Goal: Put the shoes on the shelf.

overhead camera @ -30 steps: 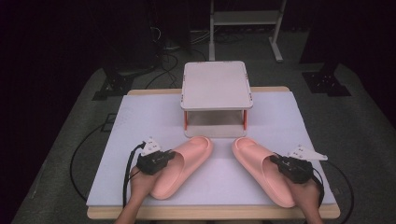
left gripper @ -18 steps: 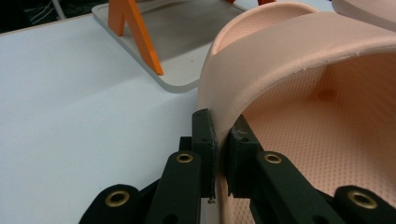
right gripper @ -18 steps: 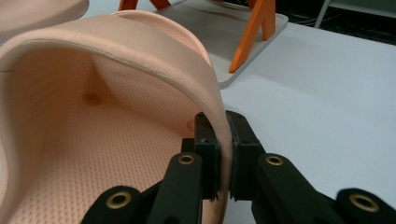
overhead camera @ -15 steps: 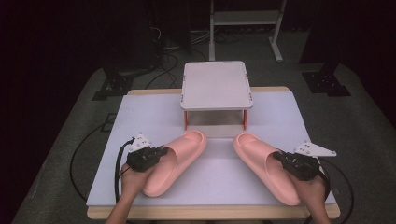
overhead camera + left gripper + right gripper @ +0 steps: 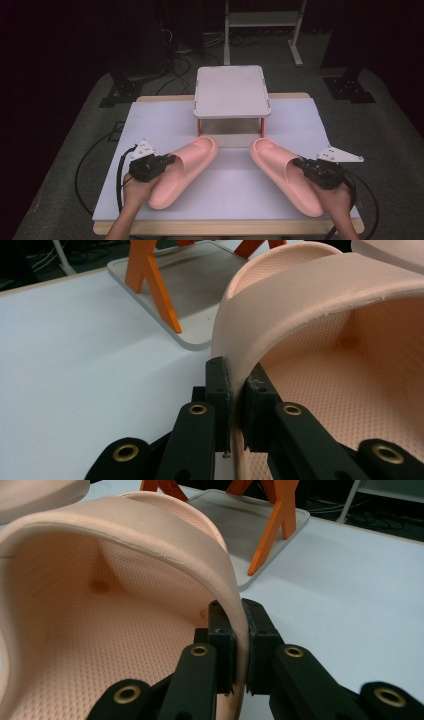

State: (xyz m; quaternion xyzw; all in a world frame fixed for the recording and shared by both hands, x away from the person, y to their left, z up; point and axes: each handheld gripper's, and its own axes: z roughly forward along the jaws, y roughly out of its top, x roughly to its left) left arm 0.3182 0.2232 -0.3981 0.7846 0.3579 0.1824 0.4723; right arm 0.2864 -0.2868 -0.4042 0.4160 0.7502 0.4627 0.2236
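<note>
Two pink slide sandals lie toes-forward on the white table mat. My left gripper is shut on the outer edge of the left sandal's strap; up close, its black pads pinch the strap wall. My right gripper is shut on the outer strap edge of the right sandal, whose thin strap is squeezed between the pads. Both sandals look slightly raised at the heel end.
A small white shelf on orange legs stands at the middle back of the mat, with a grey base tray beneath it. Cables trail off both grippers. Dark floor, stands and cables surround the table.
Both hands have risen a little with the sandals in their grip. The left gripper has drifted outward to the left, tilting its sandal more diagonally; the right has barely shifted.
</note>
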